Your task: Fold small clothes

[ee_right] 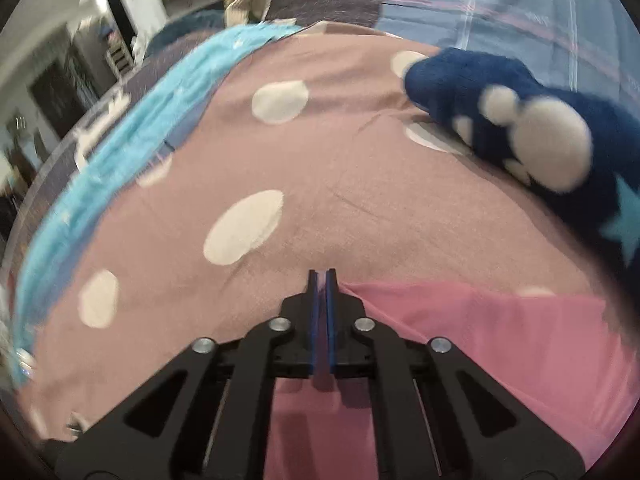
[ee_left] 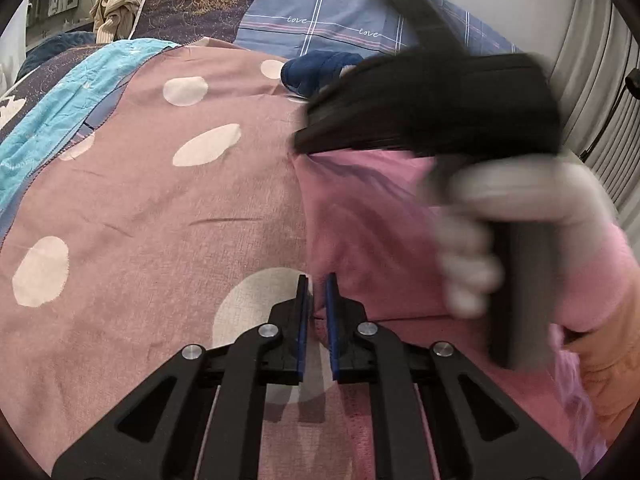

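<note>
A pink garment [ee_left: 360, 220] lies on a mauve bedspread with white dots [ee_left: 160, 220]. My left gripper [ee_left: 318, 280] is shut on the garment's near left edge, and a bit of pink cloth shows between its blue pads. My right gripper [ee_left: 300, 144], blurred and held by a white-gloved hand [ee_left: 500, 220], pinches the garment's far corner, and the cloth tents up toward it. In the right wrist view that gripper [ee_right: 322, 274] is shut, with the pink garment [ee_right: 460, 320] fanning out to the right from its tips.
A navy fuzzy garment with white spots and teal stars [ee_right: 520, 120] lies at the far right of the bedspread [ee_right: 320, 168]. A turquoise cloth [ee_right: 120, 168] runs along the left edge. Blue plaid bedding [ee_left: 320, 12] and beige clothes [ee_left: 116, 4] are at the back.
</note>
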Available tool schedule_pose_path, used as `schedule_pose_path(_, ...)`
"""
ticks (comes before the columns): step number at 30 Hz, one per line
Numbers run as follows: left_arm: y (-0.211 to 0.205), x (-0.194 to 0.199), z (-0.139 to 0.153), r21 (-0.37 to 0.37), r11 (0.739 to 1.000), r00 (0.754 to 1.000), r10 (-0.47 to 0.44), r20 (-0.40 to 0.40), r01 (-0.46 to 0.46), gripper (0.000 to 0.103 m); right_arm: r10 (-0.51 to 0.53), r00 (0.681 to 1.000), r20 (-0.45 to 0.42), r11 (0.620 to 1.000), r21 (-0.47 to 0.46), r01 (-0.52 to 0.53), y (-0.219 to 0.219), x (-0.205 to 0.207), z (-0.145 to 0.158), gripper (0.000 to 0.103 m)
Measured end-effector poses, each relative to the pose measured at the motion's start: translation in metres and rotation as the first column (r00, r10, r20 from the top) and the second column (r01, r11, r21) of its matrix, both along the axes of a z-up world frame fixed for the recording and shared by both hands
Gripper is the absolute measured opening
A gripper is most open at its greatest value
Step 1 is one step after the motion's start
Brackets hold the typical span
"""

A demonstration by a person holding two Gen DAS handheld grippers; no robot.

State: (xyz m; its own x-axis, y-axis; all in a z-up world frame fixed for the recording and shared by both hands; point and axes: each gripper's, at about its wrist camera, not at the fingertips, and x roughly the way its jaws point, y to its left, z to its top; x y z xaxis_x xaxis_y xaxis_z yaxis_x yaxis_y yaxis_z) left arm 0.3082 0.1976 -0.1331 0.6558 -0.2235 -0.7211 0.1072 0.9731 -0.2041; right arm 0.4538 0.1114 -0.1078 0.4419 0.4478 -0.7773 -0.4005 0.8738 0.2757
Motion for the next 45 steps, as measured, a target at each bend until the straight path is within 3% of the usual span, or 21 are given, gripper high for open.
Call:
schedule_pose_path(3,0.005,-0.001,-0.001,-0.021,1.0,1.0,-0.001,-0.003,0.001,0.013,-0.035,0.994,0.099,0.999,-0.006,0.036,-0.056,-0.043,0.033,0.011)
schedule_pose_path(5,0.005,0.001,-0.002,-0.023,1.0,1.0,0.0,-0.004,0.0,0.013,-0.047,0.987,0.154,0.997,-0.046,0.054,-0.098,-0.083,0.043,0.022)
schedule_pose_path(7,0.0,0.002,-0.001,0.015,1.0,1.0,0.001,-0.006,-0.001,0.014,-0.093,0.98,0.177,0.992,-0.074,0.107,-0.151,-0.124,0.046,0.027)
schedule_pose_path(9,-0.006,0.001,0.001,0.063,0.998,1.0,0.0,-0.002,0.0,0.014,-0.17,0.973,0.153,0.983,-0.045,0.179,-0.205,-0.158,0.042,0.027)
schedule_pose_path(12,-0.014,-0.001,0.013,0.129,0.991,0.999,0.02,0.025,-0.024,0.014,-0.317,0.948,0.008,0.948,0.012,0.317,-0.282,-0.189,0.015,0.025)
schedule_pose_path(13,-0.019,-0.003,0.021,0.138,0.99,0.999,0.025,0.037,-0.03,0.014,-0.375,0.925,-0.055,0.927,-0.025,0.374,-0.303,-0.193,-0.003,0.024)
schedule_pose_path(14,-0.028,-0.006,0.031,0.126,0.992,0.999,0.011,0.046,-0.017,0.014,-0.398,0.913,-0.091,0.917,-0.079,0.391,-0.312,-0.195,-0.018,0.022)
schedule_pose_path(15,-0.038,-0.01,0.04,0.117,0.993,0.998,-0.009,0.058,0.002,0.014,-0.394,0.915,-0.086,0.918,-0.069,0.389,-0.317,-0.198,-0.025,0.015)
schedule_pose_path(17,-0.068,-0.019,0.056,0.146,0.988,0.993,-0.07,0.098,0.055,0.018,-0.38,0.923,-0.056,0.925,-0.024,0.379,-0.322,-0.207,-0.024,0.015)
schedule_pose_path(20,-0.117,-0.025,0.067,0.179,0.977,0.985,-0.137,0.109,0.116,0.022,-0.398,0.914,-0.079,0.915,0.031,0.401,-0.33,-0.218,-0.008,0.026)
schedule_pose_path(25,-0.182,-0.012,0.054,0.108,0.976,0.978,-0.197,0.071,0.189,0.029,-0.476,0.879,0.033,0.876,0.102,0.471,-0.387,-0.252,0.032,0.031)
schedule_pose_path(29,-0.225,-0.001,0.012,0.177,0.954,0.97,-0.239,-0.032,0.241,0.038,-0.601,0.799,0.032,0.794,0.144,0.591,-0.464,-0.292,0.036,0.031)
schedule_pose_path(31,-0.243,-0.007,-0.006,0.302,0.927,0.973,-0.233,-0.004,0.223,0.042,-0.659,0.752,0.017,0.743,0.171,0.648,-0.504,-0.31,0.033,0.031)
schedule_pose_path(33,-0.248,-0.01,-0.004,0.339,0.915,0.972,-0.233,0.005,0.217,0.042,-0.718,0.696,-0.001,0.682,0.199,0.704,-0.537,-0.324,0.031,0.031)
schedule_pose_path(37,-0.236,-0.008,-0.004,0.278,0.935,0.973,-0.23,0.0,0.221,0.042,-0.796,0.604,-0.049,0.566,0.296,0.77,-0.59,-0.346,0.034,0.031)
schedule_pose_path(42,-0.24,-0.009,-0.004,0.298,0.93,0.973,-0.229,0.007,0.216,0.042,-0.868,0.494,-0.046,0.452,0.34,0.825,-0.631,-0.359,0.043,0.032)
schedule_pose_path(44,-0.242,-0.011,-0.004,0.301,0.929,0.973,-0.229,0.009,0.215,0.042,-0.899,0.433,-0.058,0.391,0.337,0.856,-0.651,-0.36,0.045,0.033)
schedule_pose_path(45,-0.241,-0.011,-0.004,0.298,0.93,0.973,-0.229,0.01,0.216,0.042,-0.919,0.387,-0.072,0.344,0.332,0.878,-0.663,-0.359,0.045,0.033)
